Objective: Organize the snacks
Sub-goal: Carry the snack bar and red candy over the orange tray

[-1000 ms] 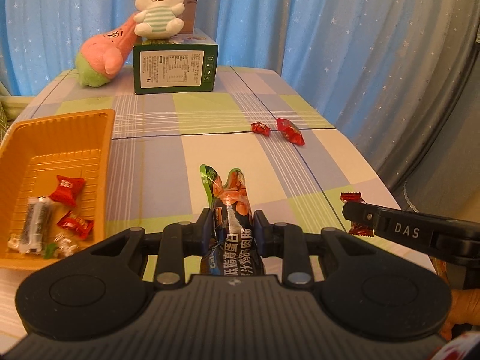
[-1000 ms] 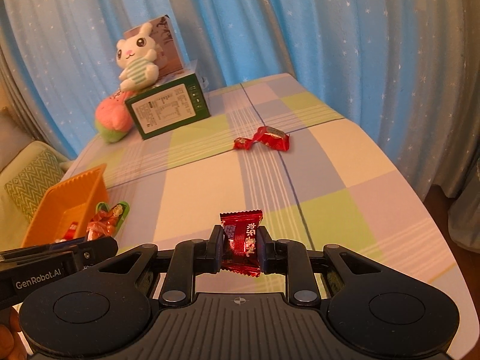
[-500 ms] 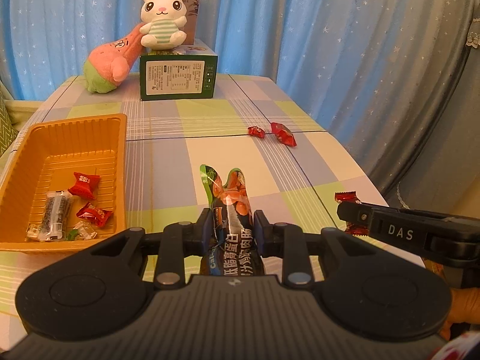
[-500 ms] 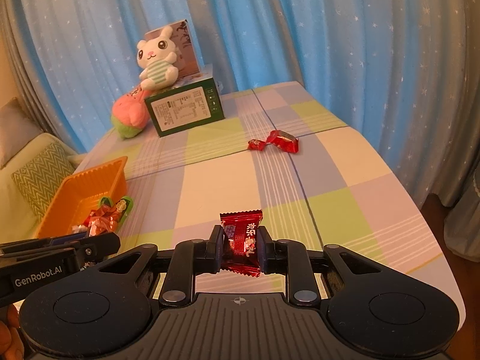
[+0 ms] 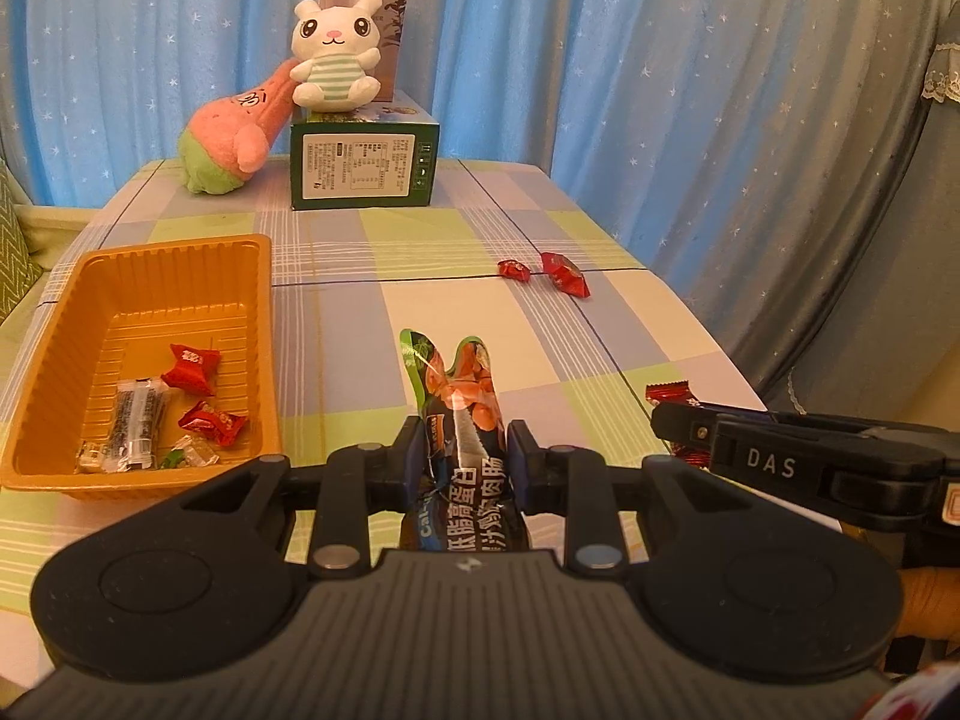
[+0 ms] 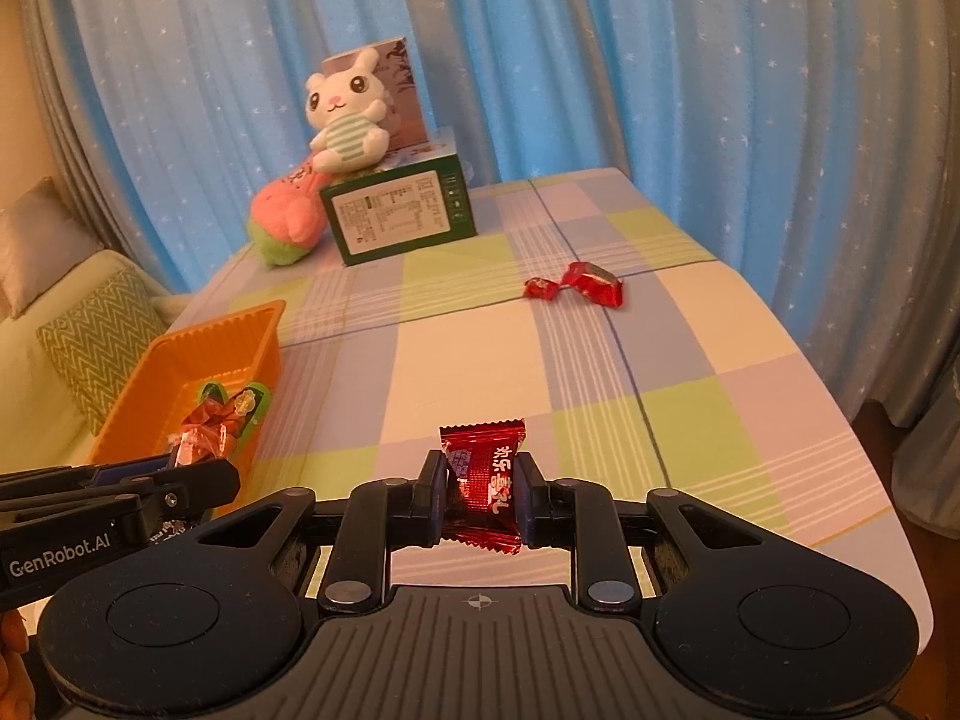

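Observation:
My left gripper (image 5: 462, 450) is shut on a green and orange sausage snack packet (image 5: 459, 396), held above the table to the right of the orange tray (image 5: 150, 264). The tray holds two red candies (image 5: 192, 363) and a few other wrapped snacks. My right gripper (image 6: 483, 483) is shut on a red wrapped candy (image 6: 486, 480), held above the table's near part; it also shows in the left wrist view (image 5: 666, 391). Two more red candies (image 5: 543, 270) lie on the table further back; they also show in the right wrist view (image 6: 576, 285).
A green box (image 5: 363, 165) with a plush rabbit (image 5: 333, 54) on it, a pink plush (image 5: 234, 132) and a smaller box stand at the table's far end. Blue curtains hang behind. The table's right edge (image 6: 840, 414) is close. A cushion (image 6: 90, 336) lies left.
Both grippers have drawn back and risen a little with their snacks held. The tray and the far objects now show further off and more fully.

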{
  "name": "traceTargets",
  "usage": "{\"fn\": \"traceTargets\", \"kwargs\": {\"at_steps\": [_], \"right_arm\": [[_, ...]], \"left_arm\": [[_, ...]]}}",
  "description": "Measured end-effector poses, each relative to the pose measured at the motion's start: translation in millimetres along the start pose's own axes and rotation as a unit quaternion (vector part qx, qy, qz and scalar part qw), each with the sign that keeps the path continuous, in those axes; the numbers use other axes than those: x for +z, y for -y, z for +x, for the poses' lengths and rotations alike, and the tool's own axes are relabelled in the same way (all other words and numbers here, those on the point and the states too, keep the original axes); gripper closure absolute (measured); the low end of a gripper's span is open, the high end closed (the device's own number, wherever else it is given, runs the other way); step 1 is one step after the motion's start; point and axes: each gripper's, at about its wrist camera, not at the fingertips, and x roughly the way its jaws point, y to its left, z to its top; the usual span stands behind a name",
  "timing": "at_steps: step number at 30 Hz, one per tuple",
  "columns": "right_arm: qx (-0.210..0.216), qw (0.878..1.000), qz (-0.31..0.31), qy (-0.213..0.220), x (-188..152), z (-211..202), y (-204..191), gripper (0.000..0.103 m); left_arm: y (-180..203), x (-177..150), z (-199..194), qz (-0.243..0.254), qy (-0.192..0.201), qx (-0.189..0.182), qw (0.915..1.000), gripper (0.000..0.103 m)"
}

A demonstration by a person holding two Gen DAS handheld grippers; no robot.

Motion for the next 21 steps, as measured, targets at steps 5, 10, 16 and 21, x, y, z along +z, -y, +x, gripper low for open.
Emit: {"fn": "traceTargets", "kwargs": {"at_steps": [5,10,16,21], "right_arm": [[0.014,1.000,-0.007,-0.001,0.6,1.6,-15.3,0.080],[0.030,0.999,-0.025,-0.004,1.1,6.9,-36.8,0.080],[0.053,0.997,-0.048,-0.011,0.5,18.4,-65.3,0.080],[0.071,0.995,-0.065,-0.015,1.3,29.8,-89.2,0.080]], "left_arm": [[-12.7,-1.5,-9.9,-0.003,0.002,0.008,1.0000,0.077],[-31.9,-2.0,-20.5,-0.011,0.005,0.024,0.9996,0.077],[-59.1,-2.7,-34.0,-0.023,0.010,0.046,0.9986,0.077],[-82.6,-3.2,-42.3,-0.036,0.011,0.064,0.9973,0.077]]}}
